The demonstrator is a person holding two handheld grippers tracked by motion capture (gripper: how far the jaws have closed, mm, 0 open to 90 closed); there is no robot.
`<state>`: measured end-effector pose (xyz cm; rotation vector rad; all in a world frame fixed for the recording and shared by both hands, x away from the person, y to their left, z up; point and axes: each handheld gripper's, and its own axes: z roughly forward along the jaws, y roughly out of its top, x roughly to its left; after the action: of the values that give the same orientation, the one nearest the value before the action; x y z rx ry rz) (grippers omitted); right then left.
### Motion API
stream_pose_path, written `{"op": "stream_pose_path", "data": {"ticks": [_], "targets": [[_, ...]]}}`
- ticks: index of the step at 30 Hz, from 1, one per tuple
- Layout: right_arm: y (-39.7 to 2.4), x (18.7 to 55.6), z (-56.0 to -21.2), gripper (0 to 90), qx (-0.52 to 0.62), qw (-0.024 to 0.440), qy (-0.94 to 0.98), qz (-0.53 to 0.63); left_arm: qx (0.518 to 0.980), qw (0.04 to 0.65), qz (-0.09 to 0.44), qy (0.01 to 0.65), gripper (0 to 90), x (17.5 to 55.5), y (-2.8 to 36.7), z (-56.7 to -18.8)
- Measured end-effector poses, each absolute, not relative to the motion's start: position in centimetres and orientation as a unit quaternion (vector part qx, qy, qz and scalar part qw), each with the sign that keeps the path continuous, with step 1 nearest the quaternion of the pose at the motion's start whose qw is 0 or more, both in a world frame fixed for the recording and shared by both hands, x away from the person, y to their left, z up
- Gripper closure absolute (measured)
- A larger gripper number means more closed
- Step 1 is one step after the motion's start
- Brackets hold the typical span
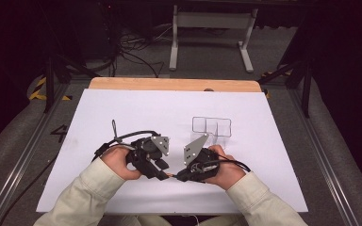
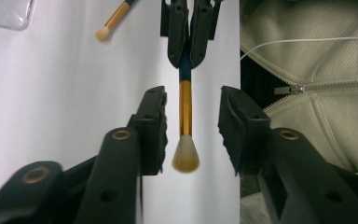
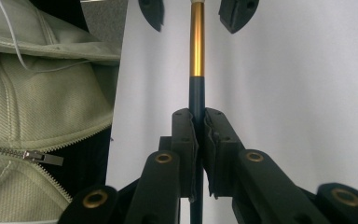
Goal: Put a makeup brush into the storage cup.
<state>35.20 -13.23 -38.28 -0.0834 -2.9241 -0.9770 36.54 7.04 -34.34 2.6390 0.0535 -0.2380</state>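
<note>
A makeup brush (image 2: 185, 107) with a dark blue handle, gold ferrule and pale bristles hangs level over the white table. My right gripper (image 3: 198, 114) is shut on its dark handle (image 3: 196, 93). My left gripper (image 2: 192, 100) is open, one jaw on each side of the ferrule and bristles, not touching them. In the high view the two grippers face each other tip to tip near the table's front middle, left gripper (image 1: 164, 173) and right gripper (image 1: 180, 177). A second, smaller brush (image 2: 114, 19) lies on the table beyond.
A clear plastic organiser (image 1: 211, 126) with compartments stands behind the grippers, right of centre; its corner (image 2: 4, 14) appears in the left gripper view. White sheet (image 1: 122, 113) covers the table. The person's light zip jacket (image 3: 37, 116) is close to both grippers.
</note>
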Motion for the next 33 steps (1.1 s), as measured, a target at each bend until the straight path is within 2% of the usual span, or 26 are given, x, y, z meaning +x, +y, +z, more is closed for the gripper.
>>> {"op": "stream_pose_path", "data": {"ticks": [8, 14, 19, 24, 33], "targets": [[-14.1, 35.1, -37.6, 83.5, -0.034, 0.013, -0.943, -0.332, 0.955, 0.285, -0.073, 0.043, 37.0, 36.6, 9.1, -34.2], [-14.8, 35.3, -36.9, 83.4, -0.043, -0.002, -0.935, -0.353, 0.944, 0.317, -0.056, 0.068, 30.7, 36.6, 10.7, -34.5], [-15.3, 35.4, -36.5, 83.5, -0.048, -0.017, -0.929, -0.368, 0.936, 0.34, -0.029, 0.09, 18.2, 36.4, 11.9, -34.7], [-15.9, 35.3, -35.8, 83.5, -0.057, -0.036, -0.917, -0.393, 0.925, 0.366, 0.003, 0.103, 14.3, 36.0, 13.1, -34.5], [-17.0, 35.3, -34.7, 83.6, -0.089, -0.078, -0.889, -0.442, 0.903, 0.407, 0.026, 0.139, 7.1, 35.8, 15.0, -35.5]]}}
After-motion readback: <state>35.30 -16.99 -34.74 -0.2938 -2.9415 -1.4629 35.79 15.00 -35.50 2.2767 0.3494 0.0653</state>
